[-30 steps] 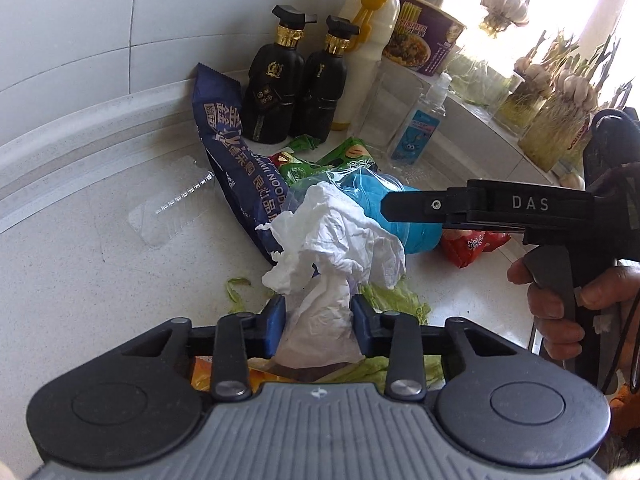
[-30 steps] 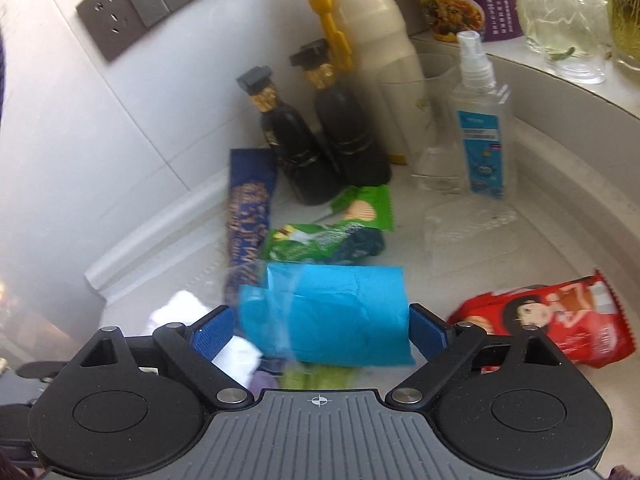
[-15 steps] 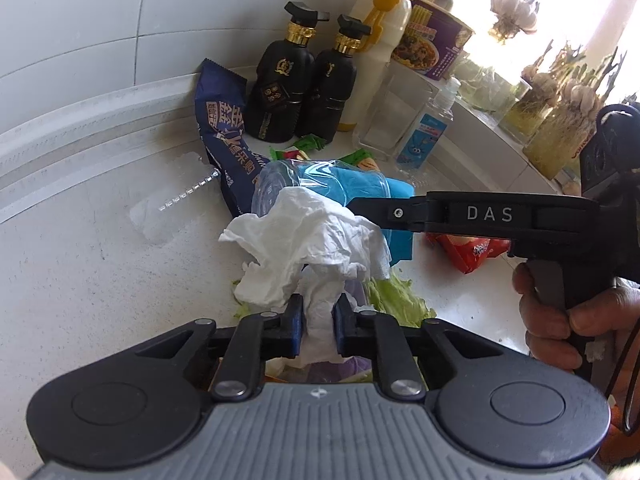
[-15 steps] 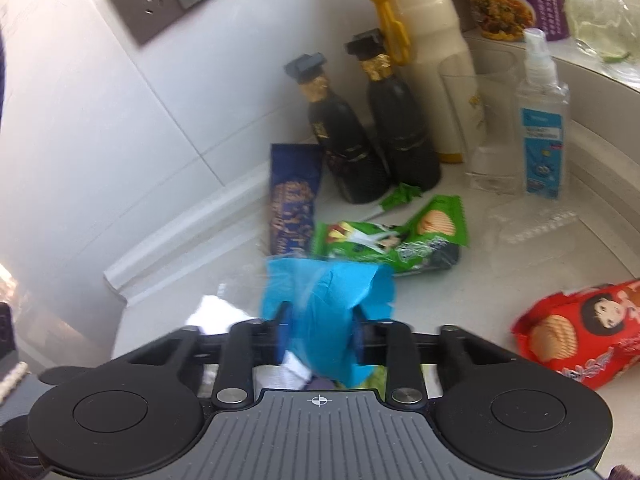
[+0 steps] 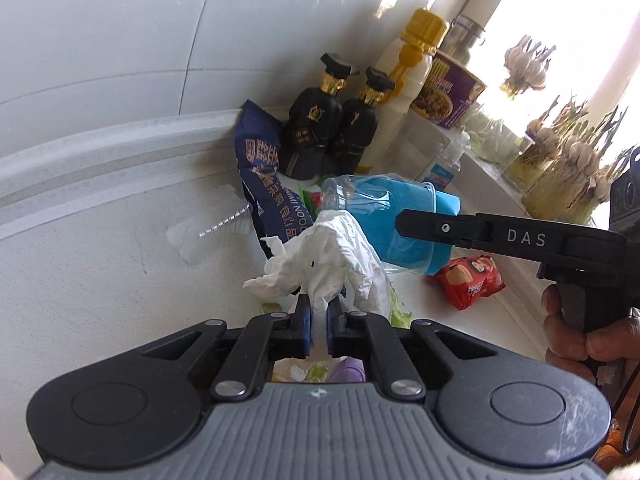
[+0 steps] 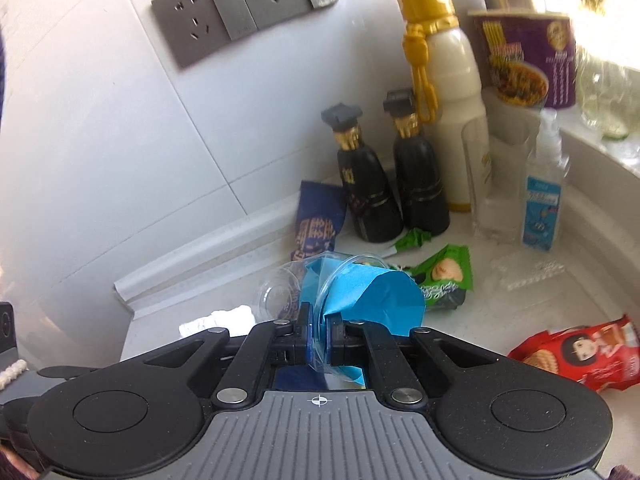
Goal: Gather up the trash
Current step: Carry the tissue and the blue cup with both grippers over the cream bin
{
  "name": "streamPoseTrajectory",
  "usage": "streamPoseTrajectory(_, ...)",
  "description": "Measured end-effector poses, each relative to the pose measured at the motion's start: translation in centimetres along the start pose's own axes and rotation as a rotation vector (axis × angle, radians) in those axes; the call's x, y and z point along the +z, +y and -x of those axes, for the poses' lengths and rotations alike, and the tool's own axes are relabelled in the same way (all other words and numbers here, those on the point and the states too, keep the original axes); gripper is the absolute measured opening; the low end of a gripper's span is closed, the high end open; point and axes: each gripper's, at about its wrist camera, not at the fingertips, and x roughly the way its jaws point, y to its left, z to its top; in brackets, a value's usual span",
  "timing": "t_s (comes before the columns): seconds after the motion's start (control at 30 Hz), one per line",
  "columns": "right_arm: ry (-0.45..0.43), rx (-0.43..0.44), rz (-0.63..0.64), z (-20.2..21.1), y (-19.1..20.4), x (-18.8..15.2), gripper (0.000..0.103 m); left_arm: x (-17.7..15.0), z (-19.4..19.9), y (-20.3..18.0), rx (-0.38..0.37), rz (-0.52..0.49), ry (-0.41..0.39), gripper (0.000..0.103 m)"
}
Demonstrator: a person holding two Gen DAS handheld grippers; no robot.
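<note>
My left gripper [image 5: 318, 320] is shut on a crumpled white tissue [image 5: 320, 264], which stands up off the counter between the blue pads. My right gripper [image 6: 318, 328] is shut on a clear plastic cup with blue paper inside [image 6: 356, 292], held tilted above the counter. In the left wrist view that cup [image 5: 384, 216] hangs behind the tissue, with the right gripper's black finger [image 5: 480, 232] across it. On the counter lie a navy wrapper [image 5: 264, 184], a green wrapper [image 6: 440, 280], a red biscuit pack [image 6: 580, 356] and lettuce scraps [image 5: 400, 312].
Two black bottles [image 6: 396, 188], a cream bottle with a yellow cap [image 6: 448, 92], a spray bottle [image 6: 544, 192] and a purple noodle cup [image 6: 524, 60] stand at the back by the wall. A clear plastic tray [image 5: 208, 228] lies at left. Garlic sprouts [image 5: 568, 164] line the sill. A hand [image 5: 584, 340] holds the right gripper.
Both grippers have closed, the left on the tissue, the right on the cup with blue paper. Both have lifted their loads up off the counter.
</note>
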Motion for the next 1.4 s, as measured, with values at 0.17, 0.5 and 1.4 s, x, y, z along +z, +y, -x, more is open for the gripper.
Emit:
streamPoseTrajectory(0.17,-0.021,-0.036,0.018,1.7,0.8,0.5,0.005,0.2,1.8,-0.4,-0.003,-0.004,-0.025,0.006)
streamPoseTrajectory(0.5,-0.055,-0.069,0.034,4.3,2.9,0.5,0.005,2.5,6.4,0.5,-0.046,0.09,-0.057,0.006)
streamPoseTrajectory(1.4,-0.017,-0.025,0.15,6.5,9.4,-1.0,0.005,-1.5,4.8,3.7,0.023,0.12,0.342,0.007)
